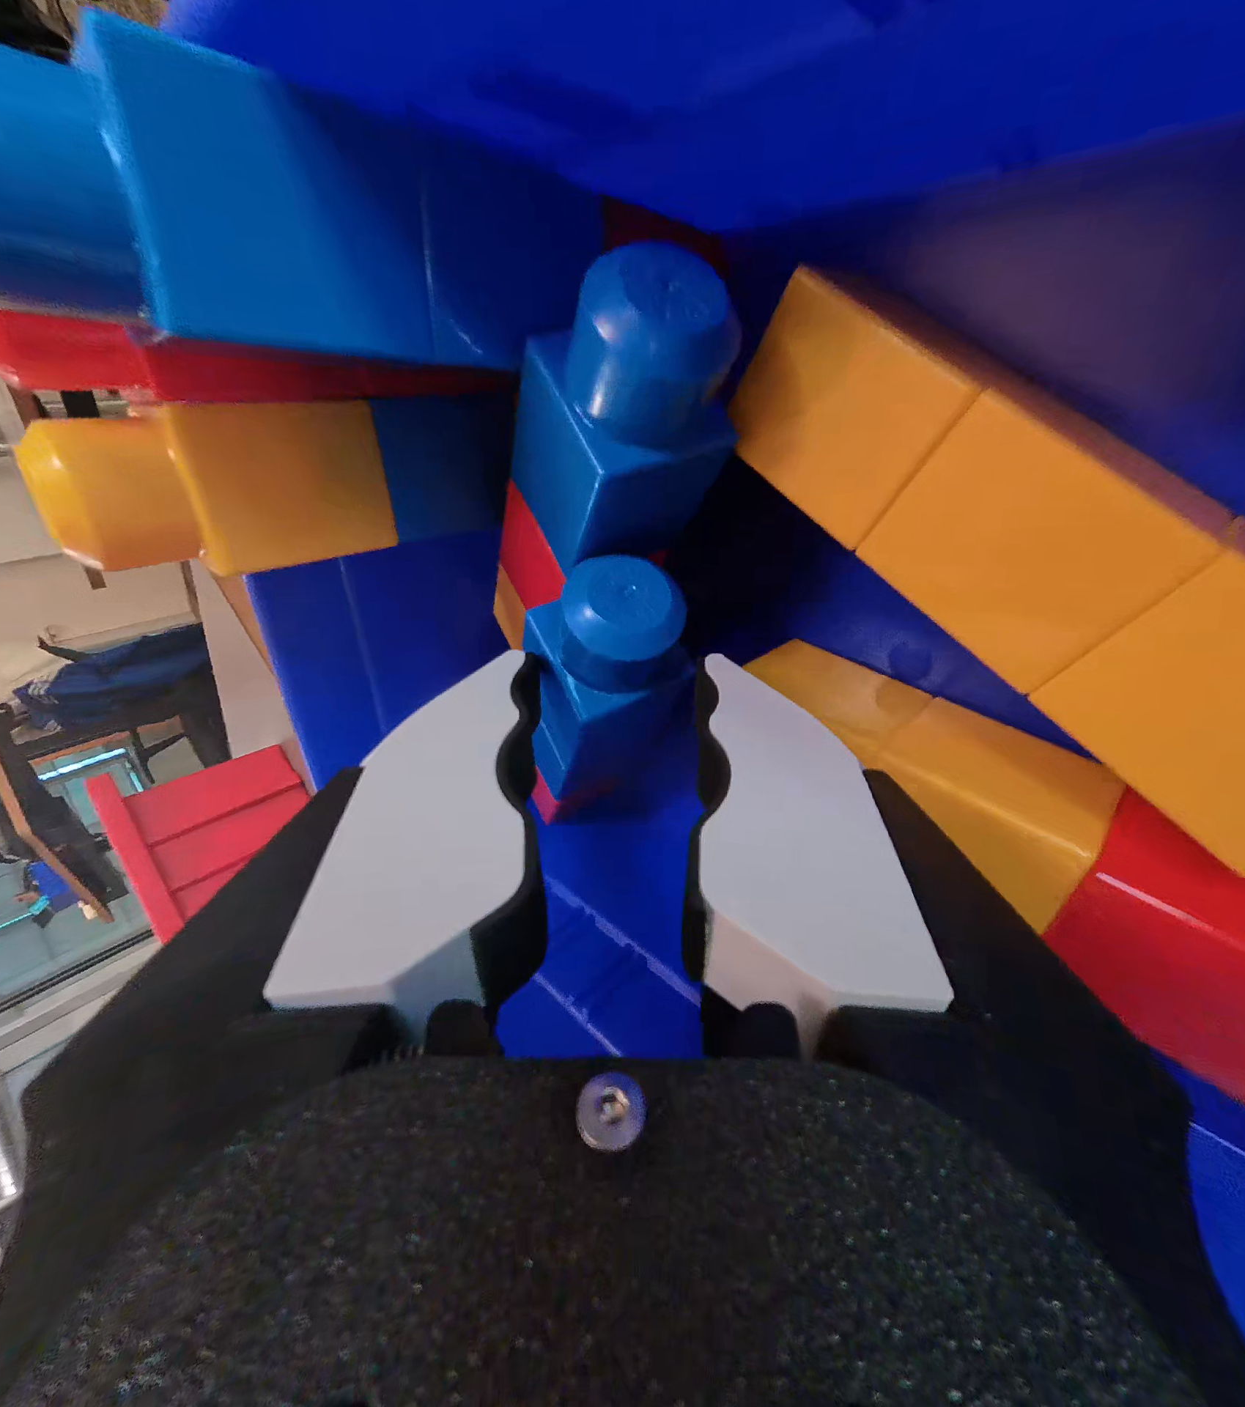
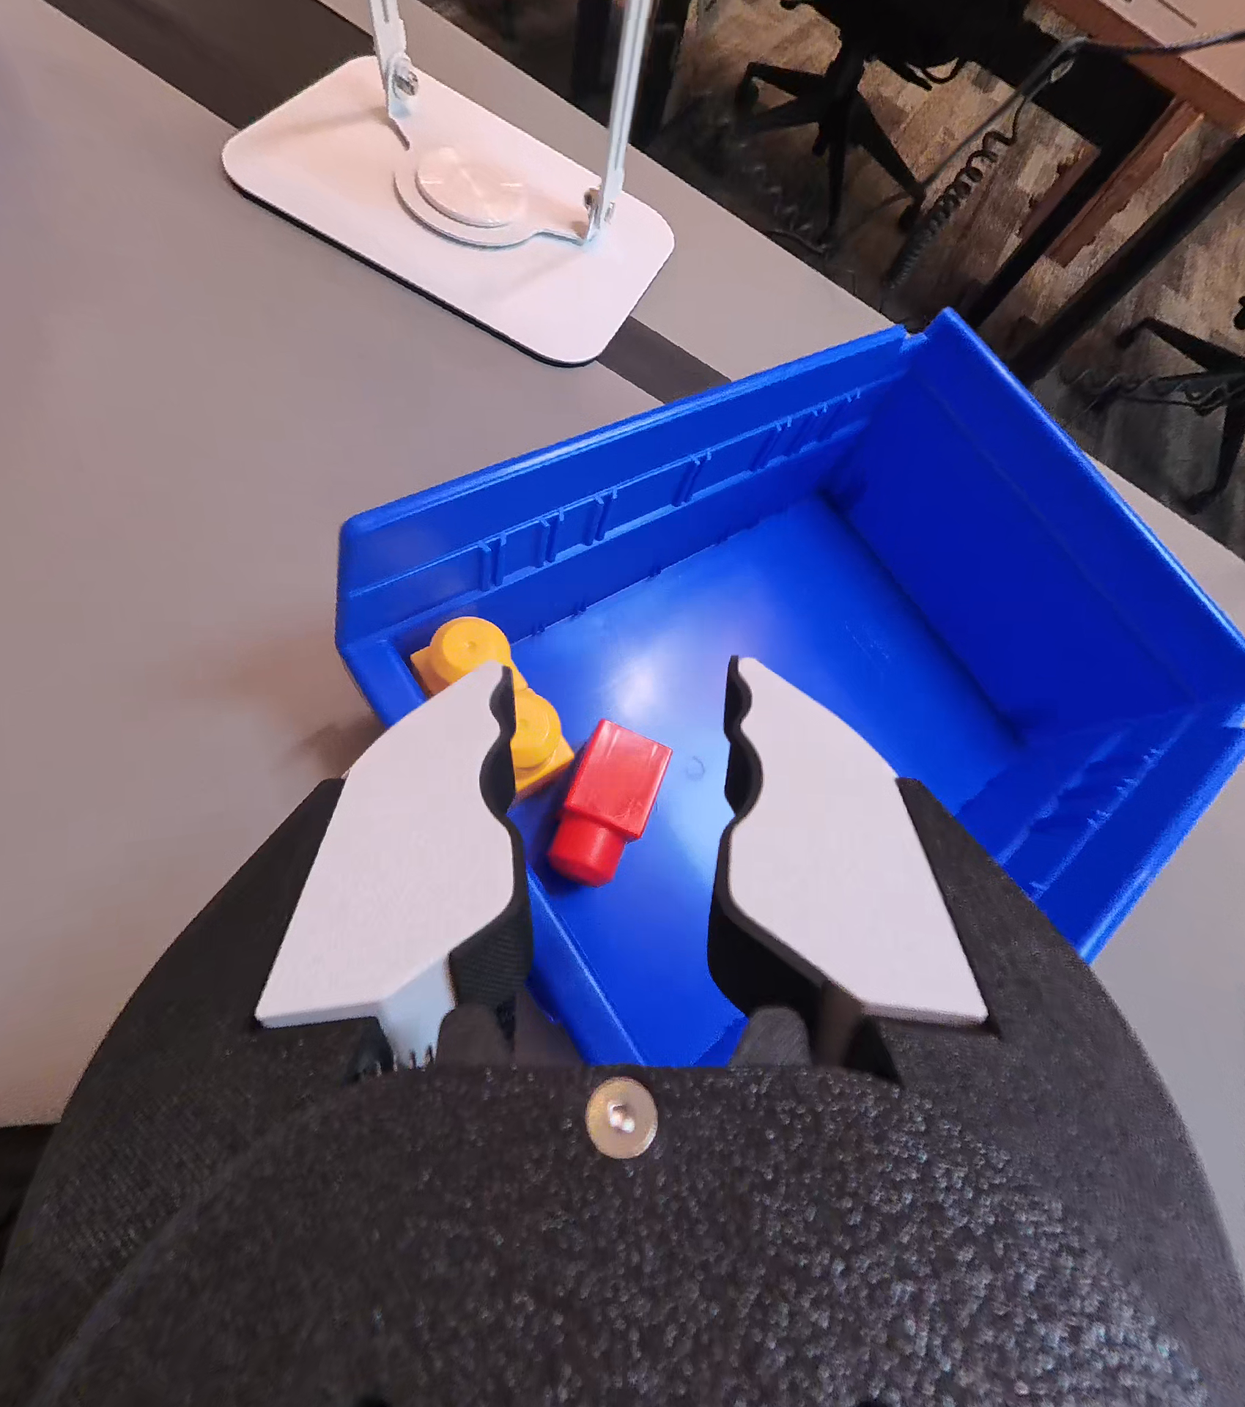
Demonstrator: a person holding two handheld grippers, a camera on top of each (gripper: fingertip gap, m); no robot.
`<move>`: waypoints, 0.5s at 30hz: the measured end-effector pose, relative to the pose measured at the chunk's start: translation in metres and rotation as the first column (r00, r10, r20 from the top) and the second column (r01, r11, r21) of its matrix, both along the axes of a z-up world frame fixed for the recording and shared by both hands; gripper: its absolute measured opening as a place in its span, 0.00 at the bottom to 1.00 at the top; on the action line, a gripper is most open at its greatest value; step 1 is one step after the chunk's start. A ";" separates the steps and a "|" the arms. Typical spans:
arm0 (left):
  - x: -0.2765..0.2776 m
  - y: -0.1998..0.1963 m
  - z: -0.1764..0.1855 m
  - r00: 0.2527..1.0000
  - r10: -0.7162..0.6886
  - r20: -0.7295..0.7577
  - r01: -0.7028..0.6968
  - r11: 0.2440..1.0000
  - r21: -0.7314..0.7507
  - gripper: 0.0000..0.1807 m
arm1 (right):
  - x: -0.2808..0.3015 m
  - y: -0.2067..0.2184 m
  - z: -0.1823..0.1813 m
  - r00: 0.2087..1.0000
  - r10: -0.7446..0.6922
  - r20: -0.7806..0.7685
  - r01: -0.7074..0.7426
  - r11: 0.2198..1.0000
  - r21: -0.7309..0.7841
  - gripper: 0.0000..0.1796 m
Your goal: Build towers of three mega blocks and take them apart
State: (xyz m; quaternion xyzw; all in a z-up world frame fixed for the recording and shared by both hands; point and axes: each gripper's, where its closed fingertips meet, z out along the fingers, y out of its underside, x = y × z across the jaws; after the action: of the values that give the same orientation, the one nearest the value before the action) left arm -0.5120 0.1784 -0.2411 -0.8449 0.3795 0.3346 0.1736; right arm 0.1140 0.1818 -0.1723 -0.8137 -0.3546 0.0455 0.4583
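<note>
In the left wrist view my left gripper point(image 1: 615, 658) reaches into a blue bin point(image 1: 832, 114) crowded with mega blocks. Its jaws are closed on a small blue block point(image 1: 608, 708) whose stud faces me. A second blue studded block point(image 1: 634, 426) sits just beyond it. Yellow blocks point(image 1: 1000, 502), red blocks point(image 1: 1205, 990) and a lighter blue block point(image 1: 261, 221) lie around them. In the right wrist view my right gripper point(image 2: 619, 666) is open and empty above another blue bin point(image 2: 604, 472). That bin holds a yellow two-stud block point(image 2: 467, 647) and a red single-stud block point(image 2: 615, 792).
The right bin sits on a grey table point(image 2: 109, 457), close to its far edge. A white lamp base point(image 2: 451, 205) stands behind it. Office chairs and desk legs are on the floor beyond. In the left view a red box point(image 1: 208, 822) shows outside the bin. About 65 cm separates my left fingertips from my right. The white lamp base point(image 2: 451, 205) sits 35 cm or so from the ends of my right fingers.
</note>
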 end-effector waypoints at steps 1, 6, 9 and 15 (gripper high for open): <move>-0.001 0.000 0.000 1.000 -0.010 -0.006 0.010 1.000 0.003 0.21 | -0.002 -0.001 0.001 1.000 0.007 0.008 -0.007 1.000 0.010 0.30; 0.004 -0.006 0.025 0.997 -0.044 0.056 0.036 0.990 0.134 0.20 | -0.011 -0.004 0.009 0.999 0.033 0.032 -0.036 0.997 0.072 0.29; 0.023 -0.018 0.063 0.985 -0.113 0.131 0.075 0.962 0.264 0.20 | -0.024 -0.011 0.022 0.997 0.077 0.001 -0.076 0.989 0.123 0.28; 0.146 -0.071 0.151 0.763 -0.468 0.447 0.219 0.836 0.503 0.20 | -0.113 -0.069 0.062 0.890 0.428 -0.158 -0.384 0.889 0.249 0.28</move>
State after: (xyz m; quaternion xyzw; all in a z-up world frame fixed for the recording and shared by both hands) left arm -0.3660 0.1073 -0.0906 -0.7598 0.3830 0.1110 0.5135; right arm 0.0014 0.1133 -0.1100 -0.6583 -0.4704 0.1878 0.5569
